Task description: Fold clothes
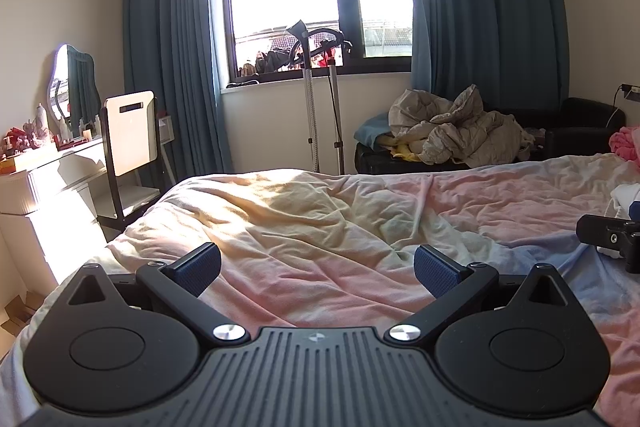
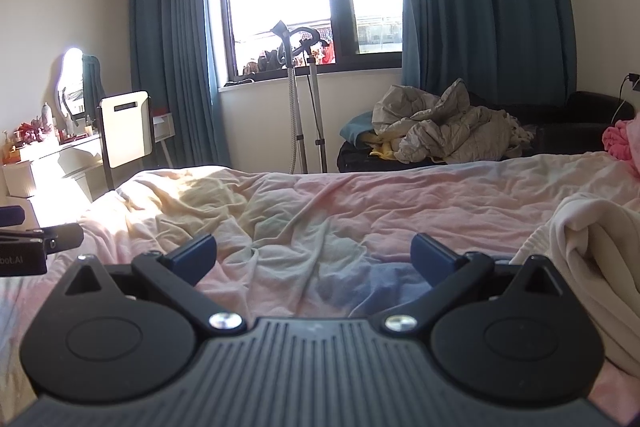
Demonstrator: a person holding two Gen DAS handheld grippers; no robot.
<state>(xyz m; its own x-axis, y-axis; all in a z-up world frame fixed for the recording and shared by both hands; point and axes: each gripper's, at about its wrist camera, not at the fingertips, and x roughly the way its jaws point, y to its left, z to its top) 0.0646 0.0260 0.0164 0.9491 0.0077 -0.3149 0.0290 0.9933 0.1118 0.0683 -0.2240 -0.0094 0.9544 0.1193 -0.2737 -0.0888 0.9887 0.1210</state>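
Note:
My left gripper (image 1: 318, 269) hovers open over the wrinkled pastel bedsheet (image 1: 320, 223), nothing between its blue pads. My right gripper (image 2: 314, 257) is likewise open above the same bedsheet (image 2: 340, 211). A cream white garment (image 2: 592, 251) lies bunched on the bed just right of the right gripper, apart from its fingers. In the left wrist view only a sliver of white cloth (image 1: 626, 197) shows at the right edge, behind the right gripper's black body (image 1: 612, 237). A pink garment (image 2: 618, 139) lies at the bed's far right.
Beyond the bed, a dark sofa (image 1: 576, 131) carries a heap of beige bedding (image 1: 460, 131). A garment steamer stand (image 1: 320, 99) rises under the window. At the left stand a white dresser (image 1: 52, 183) with a mirror and a chair (image 1: 130, 135).

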